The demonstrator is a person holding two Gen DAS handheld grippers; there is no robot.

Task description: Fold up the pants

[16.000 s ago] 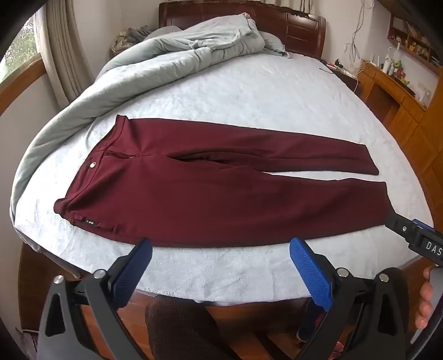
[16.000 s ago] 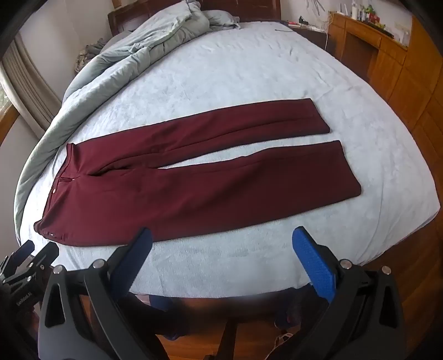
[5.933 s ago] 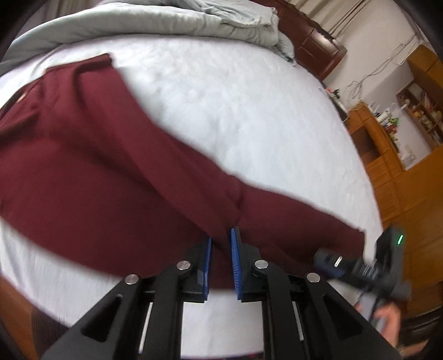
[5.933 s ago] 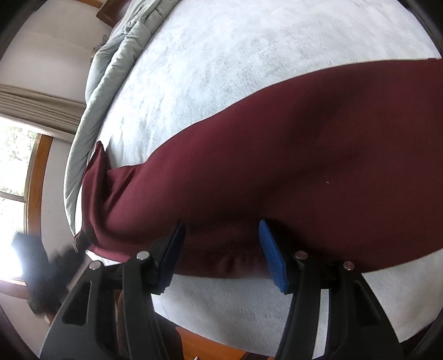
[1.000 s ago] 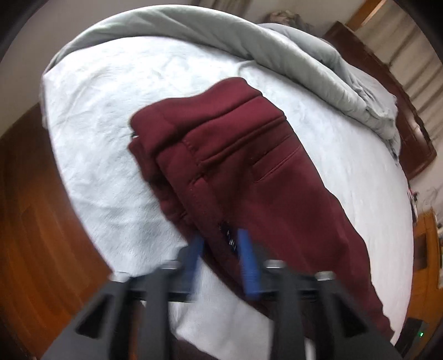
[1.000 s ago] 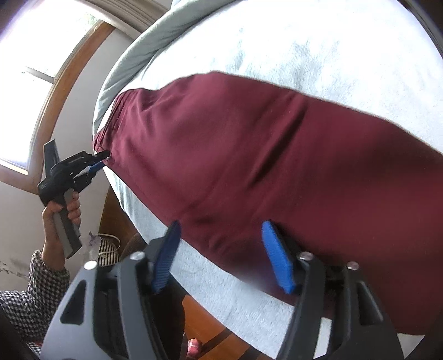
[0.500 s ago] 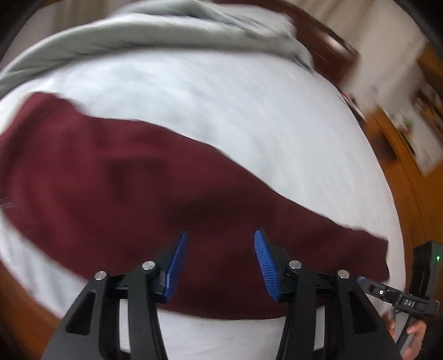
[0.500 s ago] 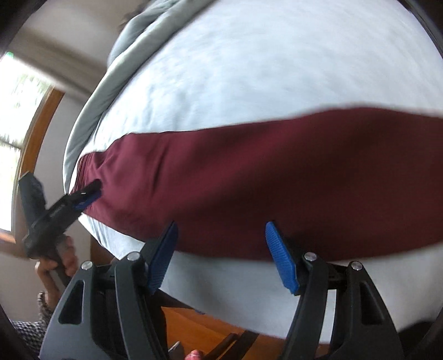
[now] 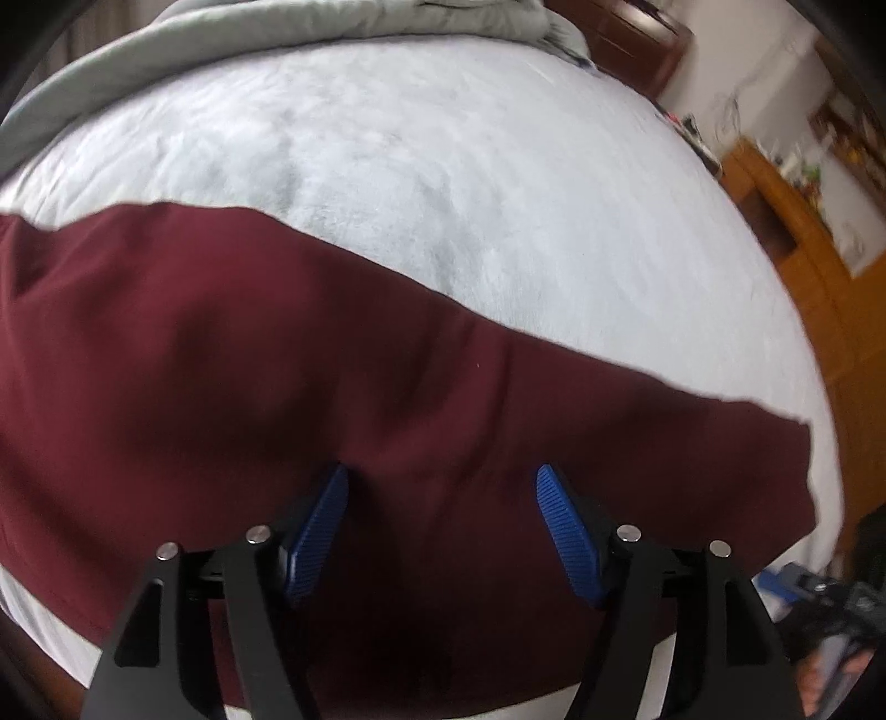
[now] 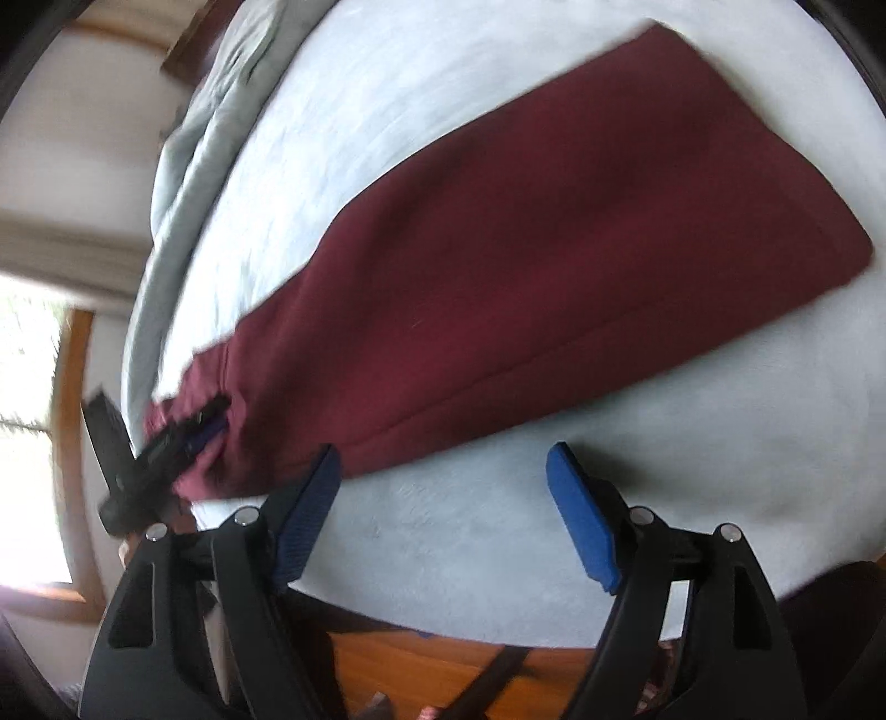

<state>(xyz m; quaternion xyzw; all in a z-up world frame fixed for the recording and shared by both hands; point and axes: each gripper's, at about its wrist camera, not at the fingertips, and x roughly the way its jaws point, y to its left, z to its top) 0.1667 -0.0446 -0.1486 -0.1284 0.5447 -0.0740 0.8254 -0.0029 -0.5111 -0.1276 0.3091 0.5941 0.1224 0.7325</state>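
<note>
Since one leg lies over the other, the pants [image 9: 343,387] make a long maroon band near the bed [image 9: 443,166] front edge, likely staged for a crosswise fold. Left tool [image 9: 440,526] wide, empty, over mid-cloth. Right tool [image 10: 443,512] wide, empty, just off the near hem. Bare sheet beyond; grey duvet [image 9: 277,27] bunched well back.

the dark red matt cloth pants [image 9: 277,360] are looking soft and thick, lying on a fuzzy pale grey fleece bed cover [image 9: 470,166]. ribbed blue pads [image 9: 565,531] are sitting on matt black plastic, with glossy brown wood [image 10: 443,675] showing below.
</note>
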